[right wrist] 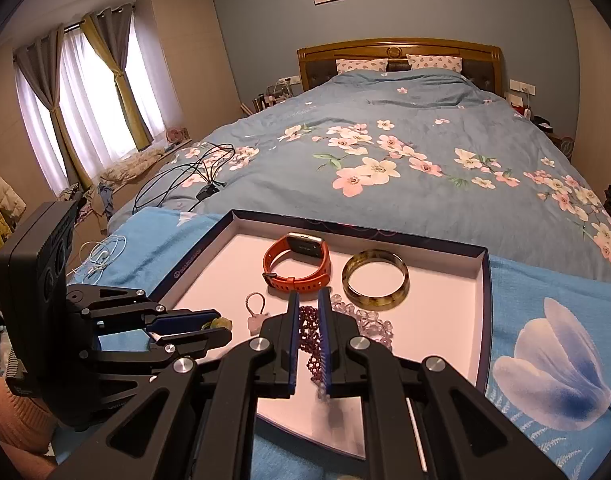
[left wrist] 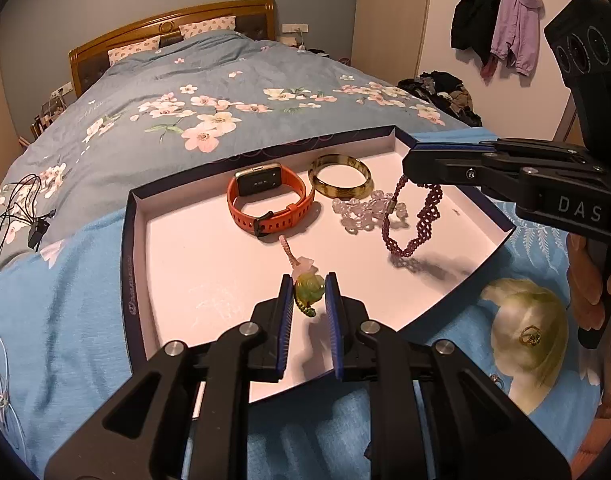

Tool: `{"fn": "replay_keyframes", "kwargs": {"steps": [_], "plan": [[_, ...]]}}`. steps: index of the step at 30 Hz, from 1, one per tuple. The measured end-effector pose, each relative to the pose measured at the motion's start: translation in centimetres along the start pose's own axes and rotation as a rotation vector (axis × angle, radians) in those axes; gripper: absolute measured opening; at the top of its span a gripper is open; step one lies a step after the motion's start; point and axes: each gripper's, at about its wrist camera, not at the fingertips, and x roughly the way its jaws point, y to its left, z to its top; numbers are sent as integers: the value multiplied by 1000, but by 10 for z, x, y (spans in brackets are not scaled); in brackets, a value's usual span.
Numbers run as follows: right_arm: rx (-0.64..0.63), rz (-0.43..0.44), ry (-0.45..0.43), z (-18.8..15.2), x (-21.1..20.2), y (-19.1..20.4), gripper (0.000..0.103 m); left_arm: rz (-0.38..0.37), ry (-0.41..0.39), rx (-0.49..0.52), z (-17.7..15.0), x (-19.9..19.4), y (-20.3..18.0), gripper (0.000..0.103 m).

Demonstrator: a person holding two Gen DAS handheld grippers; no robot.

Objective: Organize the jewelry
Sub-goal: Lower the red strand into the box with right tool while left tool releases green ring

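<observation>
Jaws of the left gripper [left wrist: 309, 294] pinch a green pendant [left wrist: 308, 295] low over the tray [left wrist: 135, 216]; the right gripper [right wrist: 307, 336] is clenched on a dangling maroon beaded choker [left wrist: 415, 220]. Beyond both lie a watch [left wrist: 271, 200] and a bangle [left wrist: 341, 176]. The hanging choker could snag the clear beads [left wrist: 359, 212] beneath. The right gripper reads "DAS".

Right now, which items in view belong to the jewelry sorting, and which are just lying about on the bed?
Part of the job:
- box tray
- orange watch
- amber bangle
- clear bead bracelet
- maroon beaded necklace, hanging from the right gripper
- green pendant, between the left gripper fingers
- shell dish holding a ring

Lying about:
- black cables
- white earphones
</observation>
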Motion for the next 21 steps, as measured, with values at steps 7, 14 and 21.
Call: {"fn": "replay_keyframes", "kwargs": {"steps": [7, 14, 21], "plan": [[9, -13, 9, 0, 7, -4, 8, 4, 17, -6, 0, 7, -1, 16], [16, -30, 33, 0, 17, -11, 8, 10, 39, -12, 2, 19, 1, 16], [27, -49, 53, 0, 27, -17, 8, 0, 59, -29, 3, 29, 5, 16]]}}
